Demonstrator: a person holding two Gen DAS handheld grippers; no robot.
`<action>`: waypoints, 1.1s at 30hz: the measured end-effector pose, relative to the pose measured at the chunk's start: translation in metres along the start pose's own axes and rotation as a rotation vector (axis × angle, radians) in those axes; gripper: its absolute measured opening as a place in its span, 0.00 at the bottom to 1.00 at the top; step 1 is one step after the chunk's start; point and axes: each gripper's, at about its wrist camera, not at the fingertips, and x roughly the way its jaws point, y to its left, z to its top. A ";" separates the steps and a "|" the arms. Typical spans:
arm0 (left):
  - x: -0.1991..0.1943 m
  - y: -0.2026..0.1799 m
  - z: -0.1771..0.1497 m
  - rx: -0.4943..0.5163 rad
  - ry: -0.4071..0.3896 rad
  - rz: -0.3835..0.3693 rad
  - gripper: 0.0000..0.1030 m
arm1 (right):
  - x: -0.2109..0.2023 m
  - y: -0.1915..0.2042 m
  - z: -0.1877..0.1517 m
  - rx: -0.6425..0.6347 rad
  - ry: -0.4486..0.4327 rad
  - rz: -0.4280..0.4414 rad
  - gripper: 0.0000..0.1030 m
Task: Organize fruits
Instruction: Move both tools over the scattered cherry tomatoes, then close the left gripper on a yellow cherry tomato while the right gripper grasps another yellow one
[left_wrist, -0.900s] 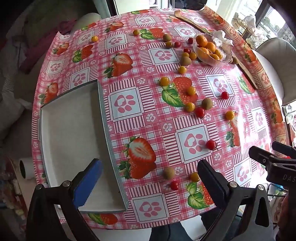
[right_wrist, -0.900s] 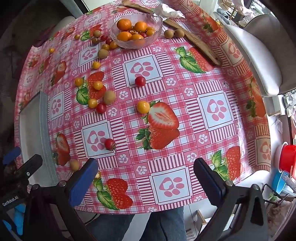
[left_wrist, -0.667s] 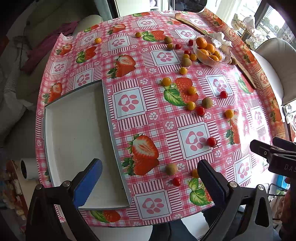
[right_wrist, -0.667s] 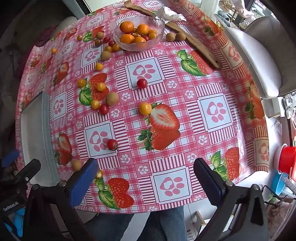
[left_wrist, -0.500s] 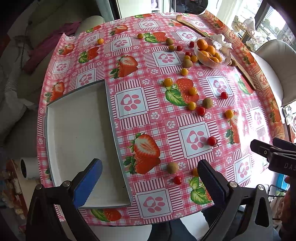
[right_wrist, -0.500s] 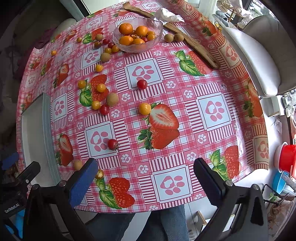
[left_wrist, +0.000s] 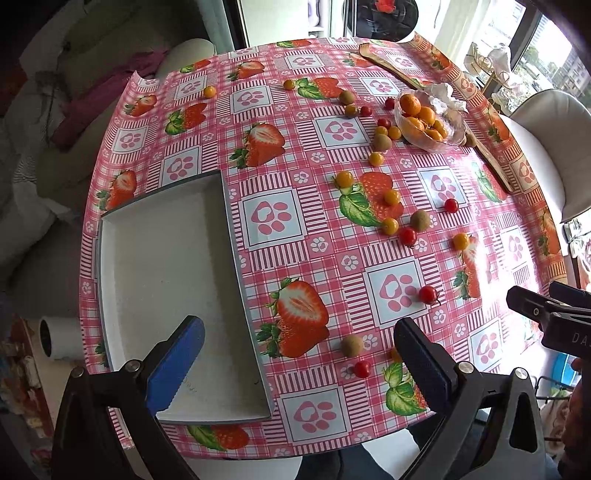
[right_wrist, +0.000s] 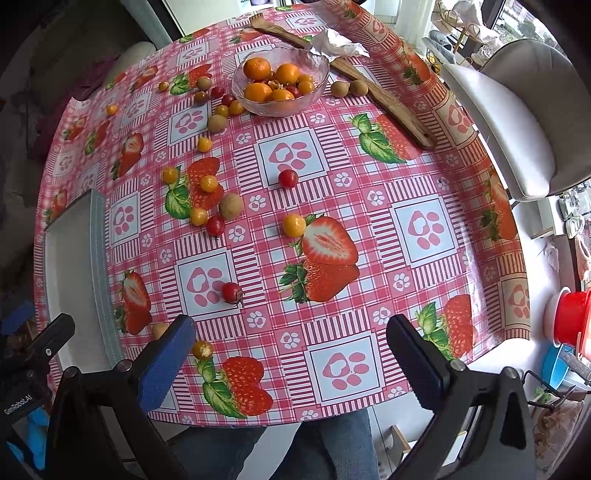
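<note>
Several small red, yellow and brown fruits lie scattered on the pink strawberry tablecloth (left_wrist: 314, 155). A white tray (left_wrist: 166, 266) sits empty at the left; it also shows in the right wrist view (right_wrist: 70, 266). A glass bowl (left_wrist: 454, 136) of oranges stands far right; it also shows in the right wrist view (right_wrist: 284, 107). My left gripper (left_wrist: 299, 354) is open and empty above the near edge, with a brown fruit (left_wrist: 351, 345) and a red tomato (left_wrist: 362, 368) between its fingers. My right gripper (right_wrist: 291, 354) is open and empty; a red tomato (right_wrist: 231, 291) and a yellow fruit (right_wrist: 202, 349) lie near its left finger.
A long wooden board (right_wrist: 388, 99) lies behind the bowl with crumpled foil (right_wrist: 332, 42) beside it. A white chair (right_wrist: 517, 122) stands at the right. A red container (right_wrist: 572, 321) sits low at the right, off the table.
Both grippers have pulled back and risen slightly; the table sits a little further away in both views. Nothing on the table has moved.
</note>
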 end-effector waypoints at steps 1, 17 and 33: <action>0.000 0.000 0.000 0.000 0.000 0.000 1.00 | 0.000 -0.001 0.000 0.003 0.005 0.005 1.00; 0.051 -0.017 0.056 0.060 0.017 0.009 1.00 | 0.041 -0.023 0.007 0.077 0.081 -0.028 1.00; 0.148 -0.038 0.117 0.068 0.010 0.032 1.00 | 0.110 -0.028 0.051 0.055 0.105 -0.031 1.00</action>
